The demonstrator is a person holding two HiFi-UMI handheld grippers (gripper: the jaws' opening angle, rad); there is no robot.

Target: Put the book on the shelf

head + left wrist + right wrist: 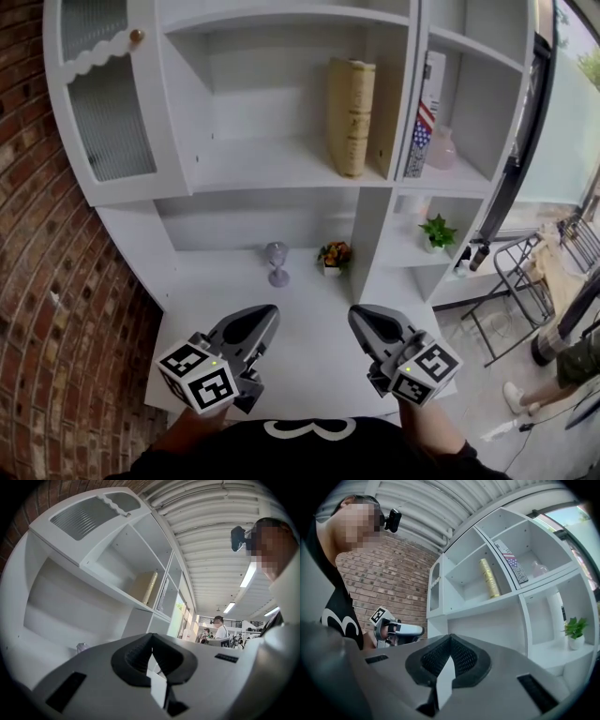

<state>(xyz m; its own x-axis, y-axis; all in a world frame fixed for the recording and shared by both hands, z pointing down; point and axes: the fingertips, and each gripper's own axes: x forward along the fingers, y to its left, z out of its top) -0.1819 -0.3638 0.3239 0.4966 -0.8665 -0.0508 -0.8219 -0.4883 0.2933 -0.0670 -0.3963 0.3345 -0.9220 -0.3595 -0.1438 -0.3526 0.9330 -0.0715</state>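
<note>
A tan book (351, 115) stands upright on the middle shelf (272, 167) of the white unit, leaning against its right divider; it also shows as the tan book (146, 587) and the tan book (489, 577). Both grippers hover low over the white desk surface (309, 319), well short of the shelf. My left gripper (269, 315) is shut with nothing in it, jaws meeting tip to tip (151, 637). My right gripper (356, 317) is likewise shut and empty (450, 637). The left gripper (401, 630) also appears in the right gripper view.
A flag-patterned book (424, 122) and a pink bottle (441, 148) stand in the right compartment. A small glass goblet (277, 262) and a flower pot (334, 256) stand on the desk. A green plant (437, 233) stands lower right. A brick wall (37, 281) is left, a folding chair (525, 272) right.
</note>
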